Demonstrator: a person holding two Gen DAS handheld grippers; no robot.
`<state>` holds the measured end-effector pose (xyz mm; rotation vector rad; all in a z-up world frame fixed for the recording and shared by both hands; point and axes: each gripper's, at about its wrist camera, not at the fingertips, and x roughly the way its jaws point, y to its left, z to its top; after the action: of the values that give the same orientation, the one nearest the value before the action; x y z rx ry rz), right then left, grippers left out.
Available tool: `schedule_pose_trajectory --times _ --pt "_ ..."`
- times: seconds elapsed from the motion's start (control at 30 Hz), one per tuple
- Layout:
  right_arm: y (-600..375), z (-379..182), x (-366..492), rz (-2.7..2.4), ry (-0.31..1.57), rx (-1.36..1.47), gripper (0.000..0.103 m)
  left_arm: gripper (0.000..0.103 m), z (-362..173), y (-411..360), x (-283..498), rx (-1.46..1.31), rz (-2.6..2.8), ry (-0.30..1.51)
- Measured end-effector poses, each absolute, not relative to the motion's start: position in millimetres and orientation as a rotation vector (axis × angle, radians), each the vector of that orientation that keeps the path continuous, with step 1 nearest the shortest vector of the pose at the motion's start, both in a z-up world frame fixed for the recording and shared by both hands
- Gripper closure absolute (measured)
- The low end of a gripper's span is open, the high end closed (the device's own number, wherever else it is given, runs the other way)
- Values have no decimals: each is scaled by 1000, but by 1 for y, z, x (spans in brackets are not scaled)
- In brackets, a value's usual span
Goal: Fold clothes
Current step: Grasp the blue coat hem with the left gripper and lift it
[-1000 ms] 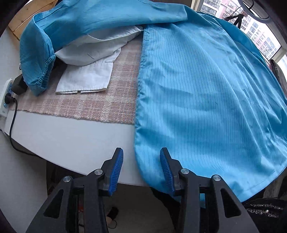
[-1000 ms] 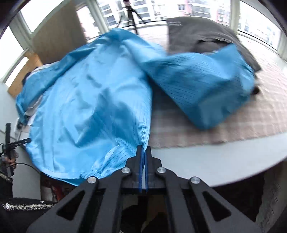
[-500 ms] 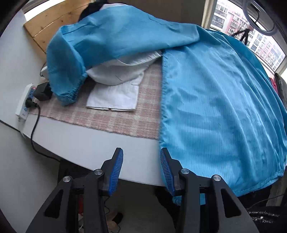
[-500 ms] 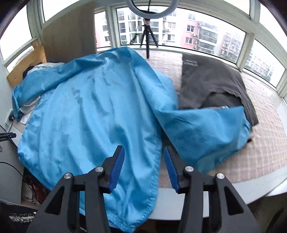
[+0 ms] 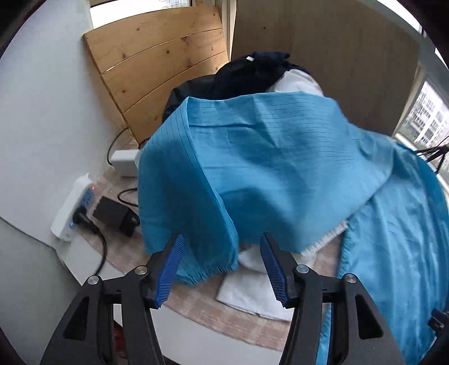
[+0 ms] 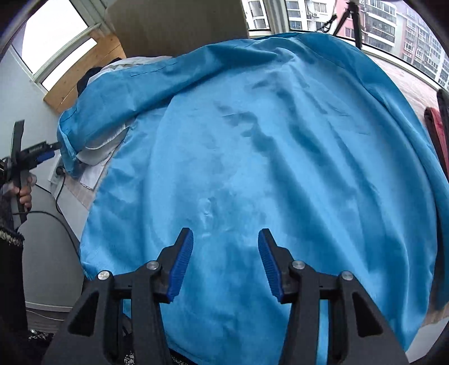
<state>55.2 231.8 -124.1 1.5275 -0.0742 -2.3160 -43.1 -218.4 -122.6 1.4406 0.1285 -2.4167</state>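
Observation:
A bright blue striped jacket [image 6: 266, 157] is spread back-up across the table, its hem hanging over the near edge. Its left sleeve [image 5: 266, 168] drapes over a pile of clothes, and the gathered cuff [image 5: 207, 269] hangs down just beyond my left gripper [image 5: 221, 264]. That gripper's jaws are opening; the cuff shows between the fingertips, and the pads do not press it. My right gripper [image 6: 226, 258] hovers over the jacket's back, jaws opening, with only flat cloth beneath them. The left gripper [image 6: 42, 151] also shows in the right wrist view, held in a hand [image 6: 25, 193].
A folded white garment [image 5: 252, 292] lies under the sleeve on a pink checked cloth [image 5: 224, 317]. Dark clothes [image 5: 252, 73] are heaped behind. A power strip [image 5: 73, 210], black adapter [image 5: 115, 216] and cables sit by the wall, before a wooden board [image 5: 157, 64]. A tripod [image 6: 350, 16] stands by the window.
The right gripper opened, let go of the jacket's hem and swung left over the jacket's back. The left gripper moved left and up to the sleeve cuff, its jaws wider.

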Motion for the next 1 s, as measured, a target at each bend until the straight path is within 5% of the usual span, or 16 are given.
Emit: schedule_pose_trajectory --times 0.2,0.23,0.27,0.33,0.47,0.73,1.0 --pt "176 -105 35 -2332 38 1445 55 49 -148 -254 -66 1512 -2383 69" --pt "171 -104 29 -2328 37 1441 55 55 -152 -260 -67 1525 -2395 79" --pt "164 -103 21 -2325 41 1441 55 78 -155 -265 -67 1547 -2408 99" --pt "149 -103 9 -2316 54 1432 55 102 -159 -276 -65 1599 -2437 162" --pt "119 -104 -17 -2288 51 1410 55 103 -131 -282 -41 1574 -2581 199" --pt "131 -113 -94 -2207 -279 1444 55 103 -22 -182 46 1510 -3059 -73" --pt "178 -104 -194 -2275 -380 1443 53 98 -52 -20 135 2022 -3161 -268"
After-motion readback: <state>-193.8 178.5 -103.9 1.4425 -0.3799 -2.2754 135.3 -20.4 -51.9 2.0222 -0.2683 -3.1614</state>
